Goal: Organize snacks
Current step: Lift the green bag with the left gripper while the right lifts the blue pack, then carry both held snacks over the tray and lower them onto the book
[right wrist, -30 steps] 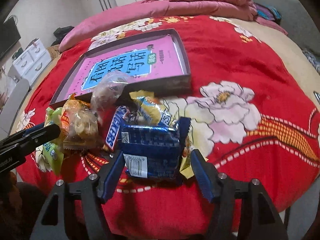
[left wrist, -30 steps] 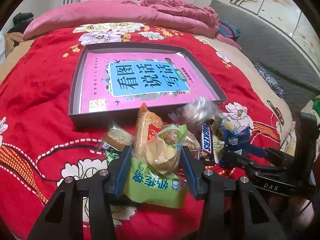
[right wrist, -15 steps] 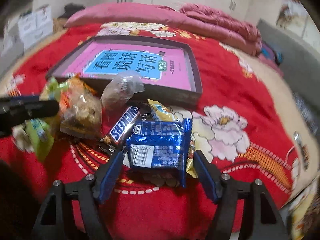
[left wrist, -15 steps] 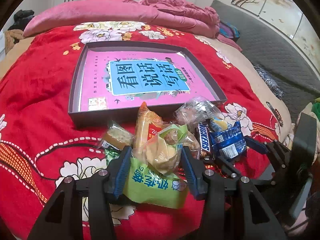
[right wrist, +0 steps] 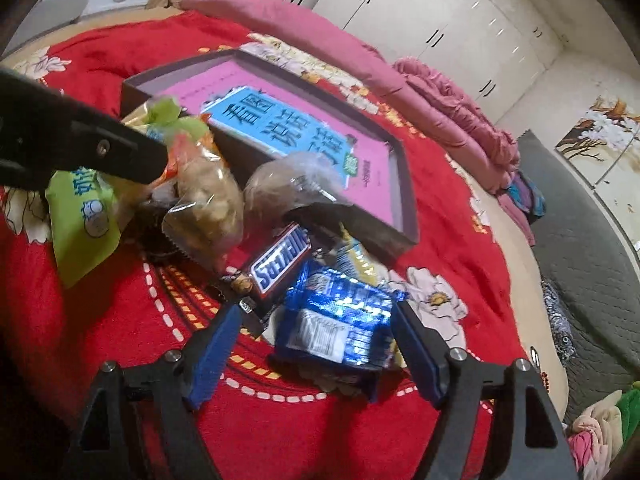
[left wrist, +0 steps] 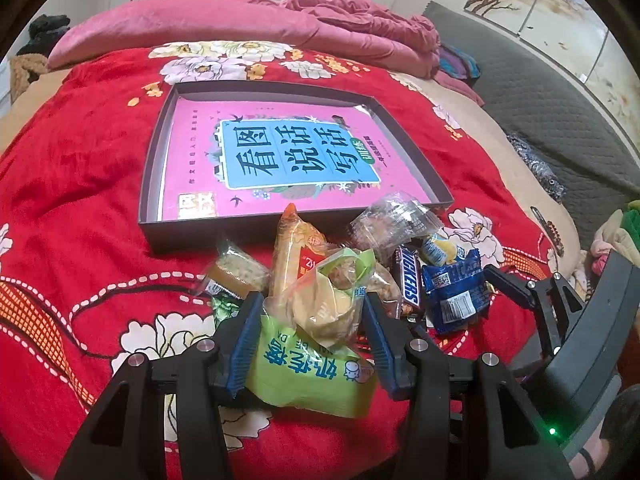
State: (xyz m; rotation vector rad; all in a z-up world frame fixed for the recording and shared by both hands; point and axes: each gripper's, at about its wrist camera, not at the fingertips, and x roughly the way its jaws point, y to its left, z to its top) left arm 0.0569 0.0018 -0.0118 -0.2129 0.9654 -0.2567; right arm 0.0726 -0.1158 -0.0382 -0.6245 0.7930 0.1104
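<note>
A pile of snacks lies on the red bedspread in front of a dark shallow box that holds a pink book. My left gripper is shut on a green snack bag; a clear packet of yellow pieces rests on top of it. The jaws of my right gripper are opening around a blue packet that lies on the bedspread, and the left pad stands apart from it. A Snickers bar lies just left of it.
An orange packet, a small oat bar, a crinkled clear packet and a small yellow-blue packet crowd the box's near wall. A pink quilt lies at the back. The bed edge and a grey mat are on the right.
My right gripper has rolled and swung round the blue packet, and its jaws have widened. The packet now lies beside the Snickers bar. The left gripper and its green bag have kept still.
</note>
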